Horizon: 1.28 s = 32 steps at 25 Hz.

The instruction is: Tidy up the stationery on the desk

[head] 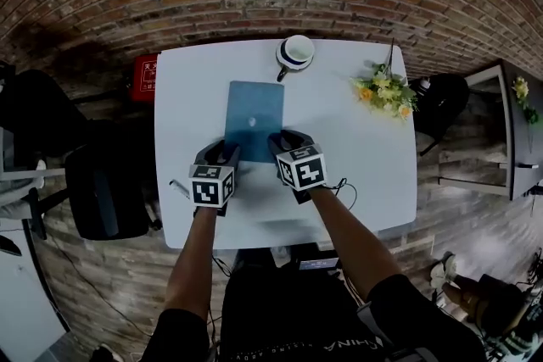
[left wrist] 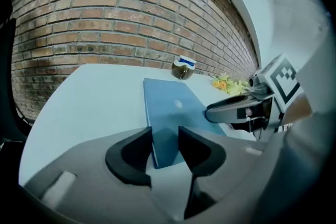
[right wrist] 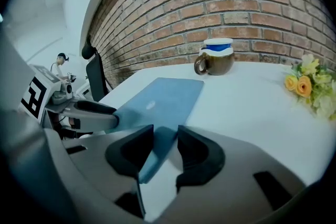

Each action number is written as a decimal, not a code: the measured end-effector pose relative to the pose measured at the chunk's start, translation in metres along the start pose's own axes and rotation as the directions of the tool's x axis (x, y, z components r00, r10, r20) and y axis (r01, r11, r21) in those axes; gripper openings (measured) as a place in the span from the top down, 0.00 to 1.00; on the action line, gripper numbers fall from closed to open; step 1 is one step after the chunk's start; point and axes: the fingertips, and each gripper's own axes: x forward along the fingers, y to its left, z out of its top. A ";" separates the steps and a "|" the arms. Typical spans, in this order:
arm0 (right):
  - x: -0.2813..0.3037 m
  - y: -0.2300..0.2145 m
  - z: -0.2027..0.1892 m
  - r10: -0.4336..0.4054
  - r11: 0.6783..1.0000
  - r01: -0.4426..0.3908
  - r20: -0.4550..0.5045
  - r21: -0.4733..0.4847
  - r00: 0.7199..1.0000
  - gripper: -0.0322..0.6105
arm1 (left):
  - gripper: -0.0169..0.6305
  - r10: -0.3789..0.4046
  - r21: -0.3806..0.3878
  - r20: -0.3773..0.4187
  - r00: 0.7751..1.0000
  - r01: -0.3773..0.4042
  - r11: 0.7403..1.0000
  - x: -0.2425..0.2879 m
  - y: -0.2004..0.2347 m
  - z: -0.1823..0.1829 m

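1. Blue flat rectangular notebook (head: 254,111) lying near brown lidded mug (head: 295,53).
2. Left gripper (head: 226,152), right gripper (head: 282,142): jaws part-spread astride corners farthest from mug, nothing pinched.
3. Risk: thin edge slipping, notebook shoved into mug.

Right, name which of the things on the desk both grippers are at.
The flat blue laptop: the left gripper and the right gripper each straddle one of its near corners. The mug and the flowers stand farther back, untouched.

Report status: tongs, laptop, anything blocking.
Left tongs open, right tongs open, one at each near corner of blue laptop. Laptop flat on table, not gripped. Mug, flowers farther back, not touching it.
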 end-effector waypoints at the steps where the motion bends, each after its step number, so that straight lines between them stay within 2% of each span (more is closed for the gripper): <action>1: -0.005 -0.003 -0.005 0.006 1.000 -0.006 -0.004 -0.002 1.000 0.72 | 0.72 -0.006 -0.001 -0.006 1.000 0.006 1.000 -0.001 -0.008 -0.004; 12: -0.062 -0.037 -0.056 0.036 0.999 -0.037 -0.032 -0.025 0.999 0.73 | 0.73 -0.037 -0.028 -0.057 0.998 0.036 0.999 -0.010 -0.095 -0.046; 18: -0.085 -0.052 -0.078 0.042 0.999 -0.042 -0.025 0.009 0.999 0.74 | 0.73 -0.064 -0.043 -0.058 0.996 0.061 0.997 -0.011 -0.127 -0.057; 30: -0.090 -0.056 -0.083 0.040 0.999 -0.039 -0.034 0.030 0.999 0.72 | 0.73 -0.071 -0.036 -0.053 0.996 0.070 0.997 -0.011 -0.130 -0.058; 32: -0.091 -0.060 -0.083 0.025 0.998 -0.023 -0.032 0.058 0.999 0.69 | 0.69 -0.051 -0.020 -0.035 0.998 0.051 0.999 -0.011 -0.124 -0.050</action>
